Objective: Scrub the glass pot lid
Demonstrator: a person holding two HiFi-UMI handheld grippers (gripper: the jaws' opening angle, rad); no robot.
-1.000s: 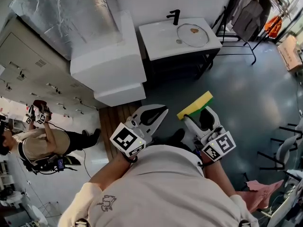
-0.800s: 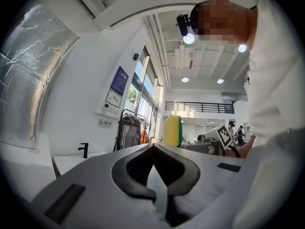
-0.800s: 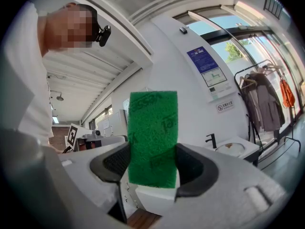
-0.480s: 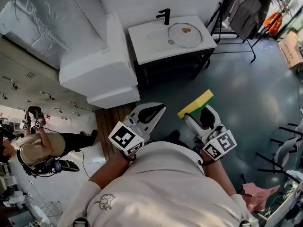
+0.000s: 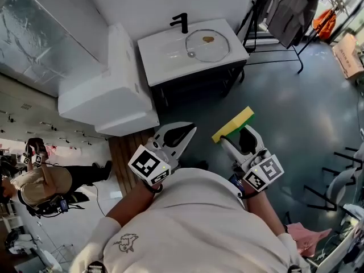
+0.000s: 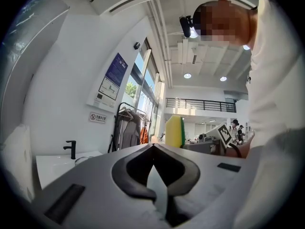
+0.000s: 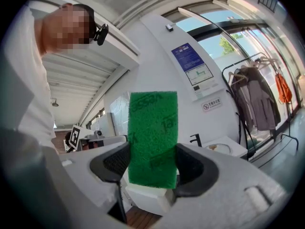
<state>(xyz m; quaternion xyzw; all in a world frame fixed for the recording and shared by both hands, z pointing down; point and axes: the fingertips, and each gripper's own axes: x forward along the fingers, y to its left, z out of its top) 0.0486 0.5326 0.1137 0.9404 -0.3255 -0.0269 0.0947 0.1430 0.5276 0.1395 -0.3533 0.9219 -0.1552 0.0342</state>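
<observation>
A: So, where's the glass pot lid (image 5: pixel 211 49)?
B: Lying flat in the white sink (image 5: pixel 162 53), just beside the black faucet (image 5: pixel 181 22), well apart from the yellow-and-green sponge (image 5: pixel 234 125).
A: What holds that?
B: The right claw (image 5: pixel 232 135), clamped on it, green face toward that claw's camera.
A: And the left claw (image 5: pixel 191 129)?
B: Pressed fully together, nothing in it. The 2 sit side by side above the grey floor (image 5: pixel 296 112).
</observation>
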